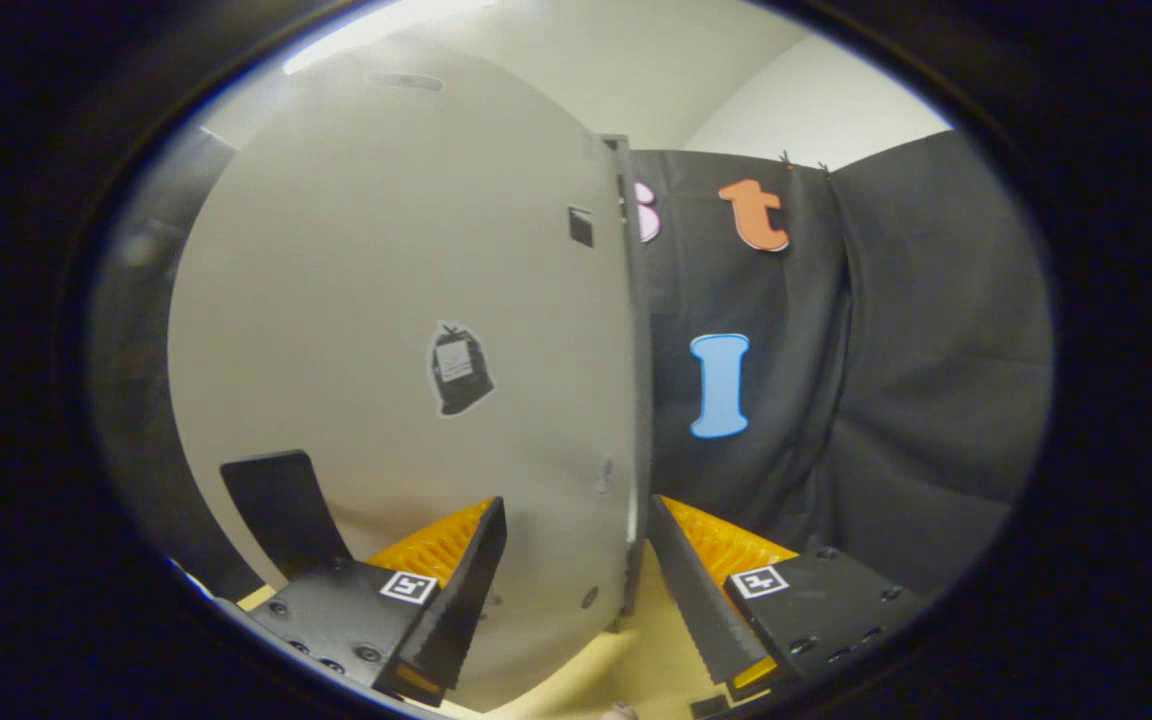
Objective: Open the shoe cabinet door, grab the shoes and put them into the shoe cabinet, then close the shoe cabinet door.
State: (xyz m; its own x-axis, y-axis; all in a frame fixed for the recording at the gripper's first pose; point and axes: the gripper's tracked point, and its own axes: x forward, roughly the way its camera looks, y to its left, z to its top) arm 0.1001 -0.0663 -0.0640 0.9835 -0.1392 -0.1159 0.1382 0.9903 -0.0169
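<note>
Straddling the shoe cabinet door's (406, 300) free edge, our tongs (576, 570) stand open, gripping nothing; we judge the panel stiff, light, best pinched at that edge.

Booth wall (916, 380): black cloth, hanging in loose folds, pinned along its top edge. Room wall (816, 100): plain white, rising above the cloth. Ceiling (576, 60): off-white, bright light strip (376, 30) at its near edge. Floor (636, 650): pale yellow, smooth.

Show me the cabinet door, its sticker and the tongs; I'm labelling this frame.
cabinet door (386, 250), gripper view, bare panel face.
sticker (459, 368), gripper view, its dark middle.
tongs (576, 585), gripper view, open, straddling the door's edge.
</note>
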